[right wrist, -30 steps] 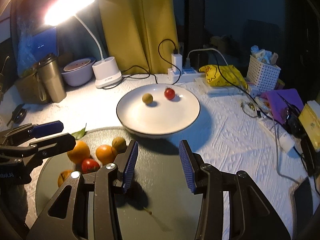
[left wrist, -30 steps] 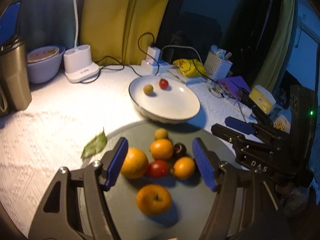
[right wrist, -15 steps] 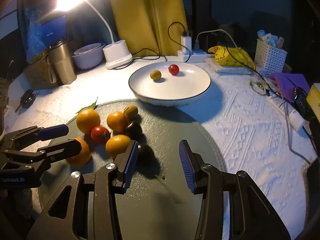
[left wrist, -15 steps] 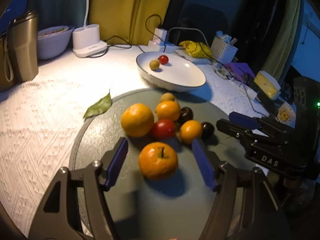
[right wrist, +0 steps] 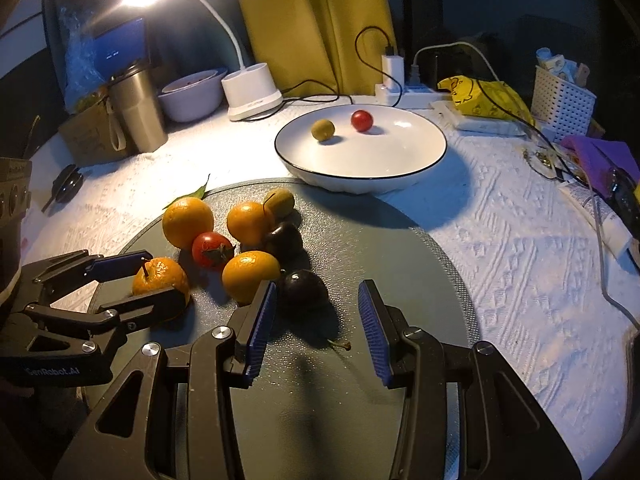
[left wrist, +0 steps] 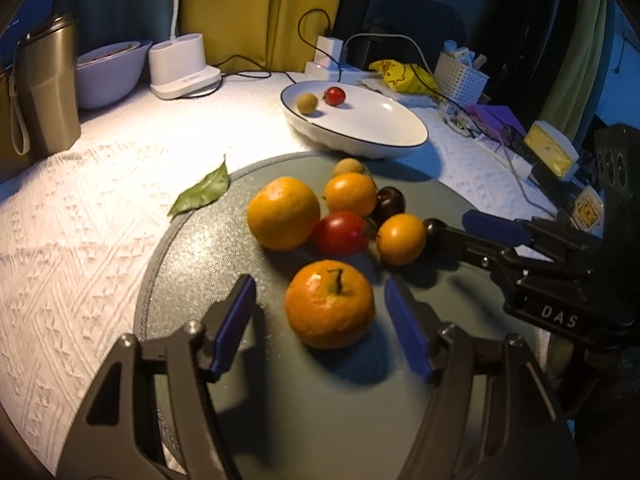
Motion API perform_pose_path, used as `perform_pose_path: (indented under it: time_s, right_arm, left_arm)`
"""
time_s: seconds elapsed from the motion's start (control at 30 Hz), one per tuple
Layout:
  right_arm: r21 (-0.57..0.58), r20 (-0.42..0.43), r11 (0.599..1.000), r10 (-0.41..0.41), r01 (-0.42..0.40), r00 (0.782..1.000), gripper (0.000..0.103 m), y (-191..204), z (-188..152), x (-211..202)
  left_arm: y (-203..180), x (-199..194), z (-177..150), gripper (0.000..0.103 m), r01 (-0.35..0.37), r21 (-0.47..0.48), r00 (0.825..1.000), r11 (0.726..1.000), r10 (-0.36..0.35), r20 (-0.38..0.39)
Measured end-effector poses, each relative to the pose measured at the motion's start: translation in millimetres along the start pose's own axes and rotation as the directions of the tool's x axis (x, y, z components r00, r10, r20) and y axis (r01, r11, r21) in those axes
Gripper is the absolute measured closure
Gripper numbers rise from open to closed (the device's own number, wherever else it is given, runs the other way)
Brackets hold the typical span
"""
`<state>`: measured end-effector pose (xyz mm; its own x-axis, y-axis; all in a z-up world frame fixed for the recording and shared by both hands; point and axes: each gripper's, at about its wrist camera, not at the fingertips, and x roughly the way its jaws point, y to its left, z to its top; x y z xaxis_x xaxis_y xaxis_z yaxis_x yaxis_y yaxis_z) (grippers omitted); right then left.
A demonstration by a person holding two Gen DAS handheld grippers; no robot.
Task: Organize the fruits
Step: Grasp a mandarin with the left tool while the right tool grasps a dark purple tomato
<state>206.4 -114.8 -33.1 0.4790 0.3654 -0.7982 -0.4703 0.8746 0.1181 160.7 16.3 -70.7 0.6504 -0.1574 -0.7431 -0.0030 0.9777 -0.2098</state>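
The left gripper (left wrist: 320,330) stands wide open around a stemmed mandarin (left wrist: 329,304) on the grey mat (left wrist: 192,256), not touching it. The right gripper (right wrist: 316,330), marked "DAS", is open and empty beside a dark plum (right wrist: 302,289); the left one reads "GenRobot.AI". Farther off, the white plate (right wrist: 400,168) holds a cherry tomato (right wrist: 362,120) and a small yellow-green fruit (right wrist: 323,129).

— Where is there room to pass?
— The near half of the grey mat (right wrist: 400,280) lies bare, right of the dark plum (right wrist: 301,289).
— And what blocks the way?
— The stemmed mandarin (left wrist: 329,305) sits between the left gripper (left wrist: 320,330) pads, with the fruit cluster packed just behind. The right gripper (left wrist: 460,236) reaches in from the side there. The white plate (right wrist: 420,168) stands at the mat's far edge.
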Motion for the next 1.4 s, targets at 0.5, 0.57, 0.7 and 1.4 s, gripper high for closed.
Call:
perform_pose_path:
  time_s: [0.5,0.57,0.7,1.4]
  right_arm:
    - [-0.02,-0.036,0.999,0.027,-0.028,0.999,0.063,1,2,18]
    - [-0.02,-0.047,0.999,0.037,-0.038,0.998,0.068,1,2,21]
    - [-0.027,-0.043,0.998,0.047,-0.048,0.998,0.071,2,3,21]
    - [-0.02,0.022,0.999,0.036,-0.035,0.999,0.072,-9,19,2]
  left_arm:
    - [-2,6,-1,0.057,0.032,0.034,0.999,0.999,-0.032,-0.008]
    - [-2,6,-1,0.057,0.036,0.031,0.999,0.999,-0.035,-0.01]
    - [-2,6,0,0.057,0.033,0.034,0.999,0.999,-0.033,-0.012]
    - [-15,-7,20,0.057,0.049,0.052,0.998,0.997,-0.052,0.041]
